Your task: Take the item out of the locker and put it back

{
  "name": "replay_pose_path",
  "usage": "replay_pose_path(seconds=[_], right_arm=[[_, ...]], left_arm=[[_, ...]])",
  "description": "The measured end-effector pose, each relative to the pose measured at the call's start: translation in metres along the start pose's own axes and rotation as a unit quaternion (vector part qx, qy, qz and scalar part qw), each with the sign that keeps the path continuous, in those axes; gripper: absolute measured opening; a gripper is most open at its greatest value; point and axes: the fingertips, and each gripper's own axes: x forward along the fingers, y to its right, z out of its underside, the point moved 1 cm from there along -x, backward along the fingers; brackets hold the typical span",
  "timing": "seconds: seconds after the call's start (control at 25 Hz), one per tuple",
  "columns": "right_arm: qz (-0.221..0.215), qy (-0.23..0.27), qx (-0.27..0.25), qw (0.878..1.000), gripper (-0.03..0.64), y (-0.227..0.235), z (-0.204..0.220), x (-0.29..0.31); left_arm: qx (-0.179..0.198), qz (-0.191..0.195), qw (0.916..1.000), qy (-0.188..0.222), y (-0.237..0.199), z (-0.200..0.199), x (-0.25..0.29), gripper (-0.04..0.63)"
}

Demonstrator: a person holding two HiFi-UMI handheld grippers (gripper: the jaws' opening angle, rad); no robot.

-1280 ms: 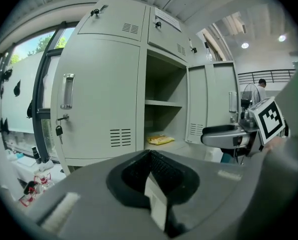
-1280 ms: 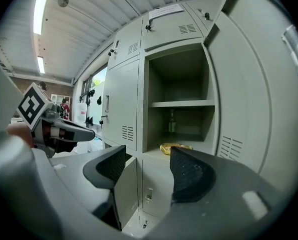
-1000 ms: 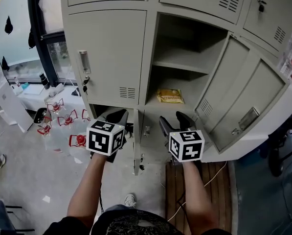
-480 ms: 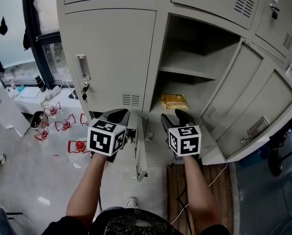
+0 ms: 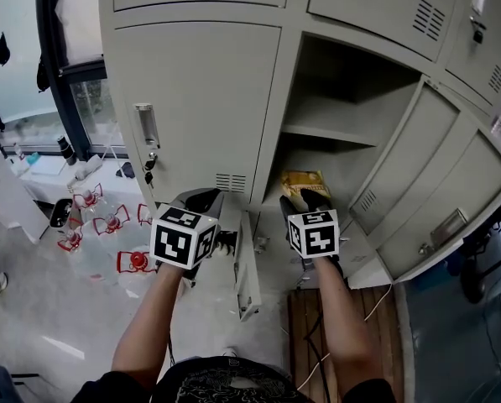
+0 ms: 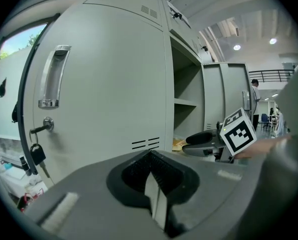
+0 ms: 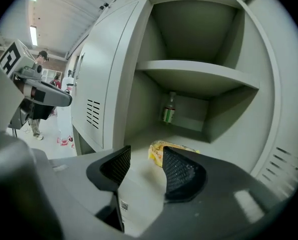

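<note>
A yellow snack packet (image 5: 301, 182) lies on the floor of the open locker compartment (image 5: 344, 170), under its shelf. My right gripper (image 5: 304, 201) reaches into the opening, its tips just short of the packet (image 7: 164, 148). In the right gripper view its jaws (image 7: 147, 162) stand apart with nothing between them, and they have just been closing. My left gripper (image 5: 201, 200) hovers before the closed locker door (image 5: 195, 99); in the left gripper view it (image 6: 151, 159) is shut and empty.
A small bottle (image 7: 169, 108) stands at the back of the compartment. The open door (image 5: 439, 191) hangs at the right. A lower door (image 5: 248, 269) stands ajar between my arms. Red-capped water bottles (image 5: 107, 221) sit on the floor at the left.
Both grippers moved forward toward the locker. The right one went further, into the opening and up to the packet, and its jaws narrowed.
</note>
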Motion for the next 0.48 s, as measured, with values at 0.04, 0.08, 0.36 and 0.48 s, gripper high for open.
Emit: replay_pose_path(seconds=[0.04,0.08,0.36,0.48], right_arm=[[0.001,-0.004,-0.002,1.000,0.224,0.001,0.001,0.003],[0.003,-0.008,-0.005,1.000,0.222,0.001,0.001,0.006],[0.012,-0.035,-0.028,0.999,0.208,0.004,0.008,0.025],[0.017,-0.046,-0.032,0.998,0.199,0.006,0.012,0.030]], left_arm=[[0.000,0.001,1.0000,0.000,-0.001,0.000,0.001,0.001],[0.000,0.003,1.0000,0.000,-0.001,0.001,0.001,0.001],[0.001,0.008,1.0000,-0.004,-0.004,0.005,0.004,0.001],[0.003,0.008,1.0000,-0.005,-0.006,0.006,0.004,0.001]])
